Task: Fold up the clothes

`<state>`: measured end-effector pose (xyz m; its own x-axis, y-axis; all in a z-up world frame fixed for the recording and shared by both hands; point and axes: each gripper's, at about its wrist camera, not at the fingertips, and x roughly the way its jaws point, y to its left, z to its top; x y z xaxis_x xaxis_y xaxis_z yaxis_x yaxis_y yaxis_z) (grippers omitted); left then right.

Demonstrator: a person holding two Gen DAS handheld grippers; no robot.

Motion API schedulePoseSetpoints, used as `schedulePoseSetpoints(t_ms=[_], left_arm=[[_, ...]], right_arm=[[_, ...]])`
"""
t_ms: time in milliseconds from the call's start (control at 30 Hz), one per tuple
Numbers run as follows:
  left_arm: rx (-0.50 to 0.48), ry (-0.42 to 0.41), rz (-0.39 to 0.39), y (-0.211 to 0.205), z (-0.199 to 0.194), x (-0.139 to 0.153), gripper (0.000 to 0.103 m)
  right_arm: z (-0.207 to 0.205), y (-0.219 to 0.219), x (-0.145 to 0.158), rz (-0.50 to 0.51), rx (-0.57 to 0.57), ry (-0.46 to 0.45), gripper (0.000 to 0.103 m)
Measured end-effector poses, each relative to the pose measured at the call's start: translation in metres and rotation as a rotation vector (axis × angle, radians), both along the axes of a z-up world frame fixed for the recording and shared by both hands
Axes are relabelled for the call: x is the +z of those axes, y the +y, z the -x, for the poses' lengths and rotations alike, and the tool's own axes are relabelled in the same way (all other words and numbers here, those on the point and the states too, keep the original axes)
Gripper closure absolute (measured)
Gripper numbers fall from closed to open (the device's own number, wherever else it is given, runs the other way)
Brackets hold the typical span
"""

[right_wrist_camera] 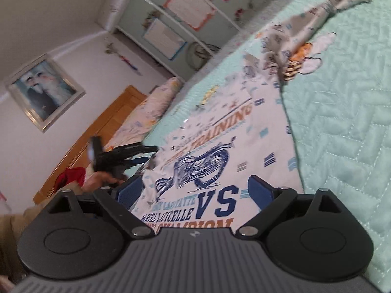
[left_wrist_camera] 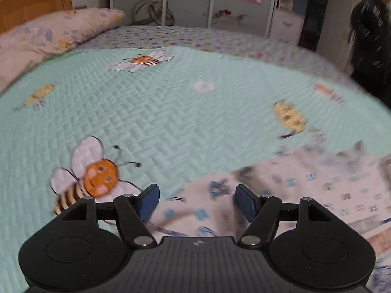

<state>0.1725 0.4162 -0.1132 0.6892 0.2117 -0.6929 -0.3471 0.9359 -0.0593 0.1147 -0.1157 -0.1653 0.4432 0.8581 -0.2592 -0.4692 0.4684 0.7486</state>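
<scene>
White cotton T-shirt with blue and orange printed lettering and small blue motifs [right_wrist_camera: 220, 151] lies mostly flat on the mint-green quilted bedspread with bee appliqués [left_wrist_camera: 171, 112], chest print up, one sleeve trailing crumpled toward the far end of the bed [right_wrist_camera: 325, 9] in the right wrist view. In the left wrist view the shirt [left_wrist_camera: 281, 195] fills the lower right, its edge running under the tool.

Left tool [left_wrist_camera: 196, 200]: blue pads apart, nothing pinched, cloth only below them. Right tool [right_wrist_camera: 194, 193]: jaws spread wide over the chest print, nothing gripped. The left tool also shows, blurred, at the shirt's left edge [right_wrist_camera: 122, 156] in the right view, held by a hand [right_wrist_camera: 97, 179].

Step in hand, likely: re-grasp for a fold. To do it well: pick the hem or shoulder edge with each tool, pinch a single layer, keep both at matching height so the fold line stays straight, and smooth out the crumpled sleeve first.

Containers: none visible. A pale floral pillow [left_wrist_camera: 56, 31] sits at the wooden headboard [left_wrist_camera: 34, 2]; a dark-clothed person [left_wrist_camera: 369, 31] stands past the bed.
</scene>
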Motion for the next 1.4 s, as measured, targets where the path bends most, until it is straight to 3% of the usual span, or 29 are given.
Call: schedulePoseSetpoints(t_ms=[100, 233, 300, 333, 367, 467, 533, 633, 800, 933, 1033, 1100, 1200, 1267, 1333, 1400], left_arm=[[-0.038, 0.028, 0.033, 0.005, -0.003, -0.008, 0.032], [-0.112, 0.063, -0.016, 0.000, -0.003, -0.016, 0.033], [-0.145, 0.071, -0.011, -0.002, -0.004, -0.014, 0.054], [-0.166, 0.075, -0.019, -0.005, -0.005, -0.012, 0.085], [-0.180, 0.081, -0.040, -0.011, -0.006, -0.010, 0.096], [-0.203, 0.065, -0.175, -0.033, 0.000, 0.000, 0.097], [-0.121, 0.030, -0.228, -0.028, 0.004, 0.009, 0.097], [-0.009, 0.066, -0.201, -0.005, 0.003, 0.006, 0.100], [-0.006, 0.151, -0.243, -0.009, 0.001, -0.009, 0.100], [0.108, 0.150, -0.312, -0.012, -0.001, -0.003, 0.070], [0.289, 0.069, -0.320, -0.007, 0.011, 0.015, 0.068], [0.372, 0.007, -0.283, -0.011, 0.022, 0.030, 0.068], [0.282, -0.094, -0.143, -0.043, 0.036, 0.047, 0.067], [0.173, -0.138, 0.019, -0.075, 0.048, 0.048, 0.056], [0.094, -0.154, 0.195, -0.107, 0.064, 0.040, 0.038], [0.066, -0.146, 0.373, -0.134, 0.081, 0.022, 0.036]], right_arm=[[-0.001, -0.001, -0.001, -0.020, 0.009, 0.000, 0.008], [0.000, -0.004, -0.001, -0.041, 0.015, -0.004, 0.008], [0.000, -0.005, -0.002, -0.051, 0.015, -0.005, 0.008], [0.000, -0.005, -0.002, -0.054, 0.015, -0.006, 0.008], [0.000, -0.005, -0.003, -0.058, 0.014, -0.007, 0.008], [0.001, -0.006, -0.003, -0.059, 0.014, -0.009, 0.008], [0.002, -0.005, -0.003, -0.058, 0.014, -0.012, 0.008], [0.002, -0.005, -0.002, -0.054, 0.014, -0.014, 0.008], [0.003, -0.005, -0.003, -0.050, 0.015, -0.016, 0.008], [0.003, -0.005, -0.003, -0.049, 0.015, -0.016, 0.008], [0.003, -0.005, -0.003, -0.056, 0.015, -0.014, 0.008], [0.003, -0.005, -0.003, -0.061, 0.014, -0.010, 0.008], [0.002, -0.005, -0.002, -0.062, 0.014, 0.001, 0.008], [-0.001, -0.007, 0.003, -0.073, 0.013, 0.029, 0.008], [-0.004, -0.016, 0.014, -0.087, -0.027, 0.033, 0.008], [-0.013, -0.033, 0.028, -0.085, -0.114, -0.010, 0.008]])
